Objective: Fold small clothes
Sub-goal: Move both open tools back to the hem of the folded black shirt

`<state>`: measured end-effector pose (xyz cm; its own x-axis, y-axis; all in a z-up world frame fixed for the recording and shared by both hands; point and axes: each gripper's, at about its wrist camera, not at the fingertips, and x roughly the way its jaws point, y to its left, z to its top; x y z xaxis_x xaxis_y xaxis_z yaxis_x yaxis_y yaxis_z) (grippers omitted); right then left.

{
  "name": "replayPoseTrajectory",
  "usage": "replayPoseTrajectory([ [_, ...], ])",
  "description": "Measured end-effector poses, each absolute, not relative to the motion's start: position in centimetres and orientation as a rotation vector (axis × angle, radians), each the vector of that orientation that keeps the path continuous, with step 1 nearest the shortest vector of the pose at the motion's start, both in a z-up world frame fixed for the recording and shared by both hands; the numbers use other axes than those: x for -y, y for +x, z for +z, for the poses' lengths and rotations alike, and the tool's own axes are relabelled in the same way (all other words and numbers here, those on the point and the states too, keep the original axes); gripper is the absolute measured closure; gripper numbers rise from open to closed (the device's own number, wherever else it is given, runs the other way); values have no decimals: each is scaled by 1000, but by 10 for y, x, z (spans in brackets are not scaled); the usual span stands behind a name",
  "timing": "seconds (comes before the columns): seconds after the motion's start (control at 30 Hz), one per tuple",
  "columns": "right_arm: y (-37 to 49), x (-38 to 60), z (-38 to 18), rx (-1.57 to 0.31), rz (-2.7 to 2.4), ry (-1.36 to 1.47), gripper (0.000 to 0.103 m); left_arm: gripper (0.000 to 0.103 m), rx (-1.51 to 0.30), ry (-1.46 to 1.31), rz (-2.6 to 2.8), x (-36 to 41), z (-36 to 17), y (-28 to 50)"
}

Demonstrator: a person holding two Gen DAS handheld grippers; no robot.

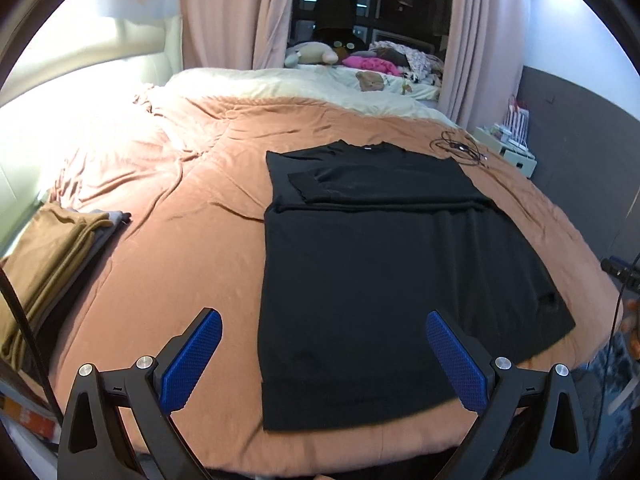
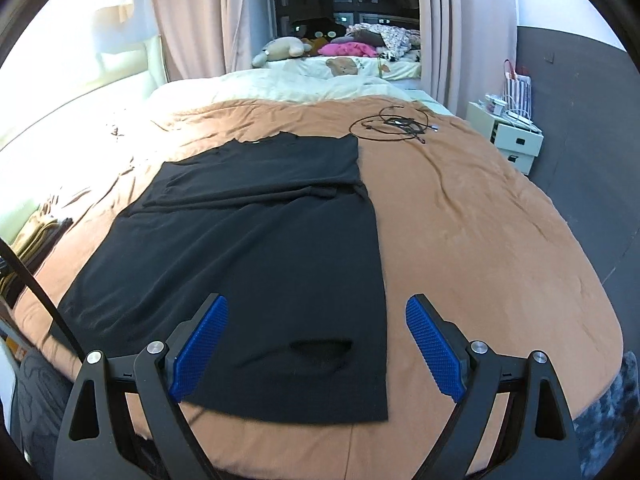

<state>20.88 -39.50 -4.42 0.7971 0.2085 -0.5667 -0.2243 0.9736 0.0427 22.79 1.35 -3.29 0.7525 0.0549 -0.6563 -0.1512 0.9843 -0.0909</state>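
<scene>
A black T-shirt (image 1: 380,272) lies flat on the orange bedspread (image 1: 180,240), collar at the far end, both sleeves folded in across the chest. It also shows in the right wrist view (image 2: 256,264). My left gripper (image 1: 324,320) is open and empty, held above the shirt's near left hem. My right gripper (image 2: 316,308) is open and empty, held above the shirt's near right hem, where a small raised wrinkle (image 2: 320,348) sits.
A stack of folded brown and grey clothes (image 1: 52,264) lies at the bed's left edge. A tangle of black cables (image 2: 392,124) lies beyond the shirt's collar. White drawers (image 2: 508,136) stand right of the bed. Pillows and soft toys (image 2: 320,48) lie at the far end.
</scene>
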Motion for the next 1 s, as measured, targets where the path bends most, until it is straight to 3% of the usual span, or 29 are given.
replayPoseTrajectory([
  [0.03,202,397,-45,-601,239,-17,0,0,-711,-142,106,-10,-35,222],
  [0.5,170,444,-65,-677,236,68,0,1,-774,-268,103,-26,-68,178],
  [0.6,174,450,-70,-703,241,80,1,11,-793,-292,117,-36,-80,180],
  [0.73,188,461,-76,-767,247,126,25,39,-834,-390,112,-53,-99,192],
  [0.83,202,470,-83,-818,264,193,38,42,-842,-438,112,-63,-110,200],
  [1.0,226,484,-95,-870,264,262,39,52,-887,-524,115,-78,-134,212],
])
